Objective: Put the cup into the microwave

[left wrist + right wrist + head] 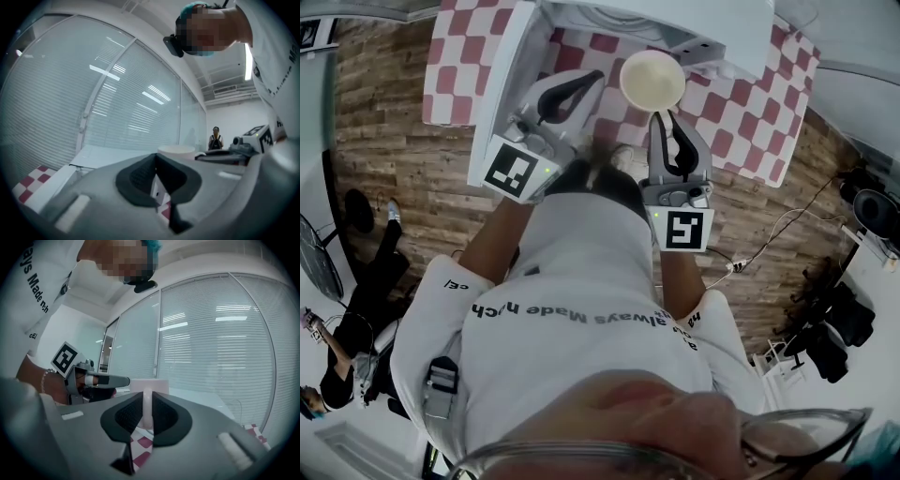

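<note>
Over the red-and-white checked tablecloth (pixel 750 103), just in front of the white microwave (pixel 694 23), we find the cream cup (pixel 652 80) held upright in the air, its round mouth facing the head camera. The right gripper (pixel 661 116) carries it. In the right gripper view its dark pads (pixel 126 416) are pressed on either side of the cup's thin white handle (pixel 146 411), and the cup's body rises just beyond the tips. The cup sits outside the microwave, close to its front edge.

The left gripper (pixel 595 77) lies just beside the cup on its left, angled toward it but not touching. Its own view shows the jaws drawn together with nothing between them — only a sliver of checked cloth shows beneath the pads. From that view we also see the cup's rim past the tips, with the right gripper beyond it.

A white door panel (pixel 502 94) stands out at the microwave's left, over the table edge. Wooden floor (pixel 394 159) surrounds the table — a second person (pixel 215 139) stands far off by the slatted blinds (pixel 117 93).
</note>
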`<act>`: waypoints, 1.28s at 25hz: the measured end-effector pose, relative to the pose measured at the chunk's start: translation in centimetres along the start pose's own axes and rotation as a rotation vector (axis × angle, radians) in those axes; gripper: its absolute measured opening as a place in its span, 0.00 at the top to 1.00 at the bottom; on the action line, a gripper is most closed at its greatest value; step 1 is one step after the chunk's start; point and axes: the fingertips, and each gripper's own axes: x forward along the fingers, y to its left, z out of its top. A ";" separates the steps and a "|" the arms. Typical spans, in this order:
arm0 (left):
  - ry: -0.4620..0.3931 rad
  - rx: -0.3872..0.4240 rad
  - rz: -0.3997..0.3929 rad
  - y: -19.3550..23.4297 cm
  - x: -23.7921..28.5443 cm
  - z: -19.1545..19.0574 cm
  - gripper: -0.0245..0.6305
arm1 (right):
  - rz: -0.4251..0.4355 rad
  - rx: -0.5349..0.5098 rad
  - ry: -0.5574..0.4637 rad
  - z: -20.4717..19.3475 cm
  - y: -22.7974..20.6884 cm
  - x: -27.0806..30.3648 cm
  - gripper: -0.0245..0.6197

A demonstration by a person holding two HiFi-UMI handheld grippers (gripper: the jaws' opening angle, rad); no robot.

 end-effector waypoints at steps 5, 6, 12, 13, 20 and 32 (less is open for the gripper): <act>0.003 0.012 0.034 1.1 0.9 -2.5 0.96 | -0.003 0.015 0.033 -3.9 -0.6 1.0 0.90; 0.008 0.013 0.039 1.3 1.1 -3.0 0.96 | -0.005 0.018 0.038 -4.5 -0.8 1.2 0.90; 0.029 0.024 0.069 3.2 2.4 -6.3 0.96 | -0.010 0.024 0.047 -8.2 -1.9 3.1 0.90; 0.031 0.024 0.074 3.5 2.6 -6.7 0.96 | -0.014 0.031 0.051 -8.8 -2.2 3.5 0.90; 0.063 0.047 0.088 6.1 4.1 -10.0 0.96 | -0.006 0.007 0.085 -12.6 -2.8 6.7 0.90; 0.082 0.024 0.129 10.0 7.2 -14.6 0.96 | -0.022 0.018 0.102 -18.0 -4.8 11.8 0.90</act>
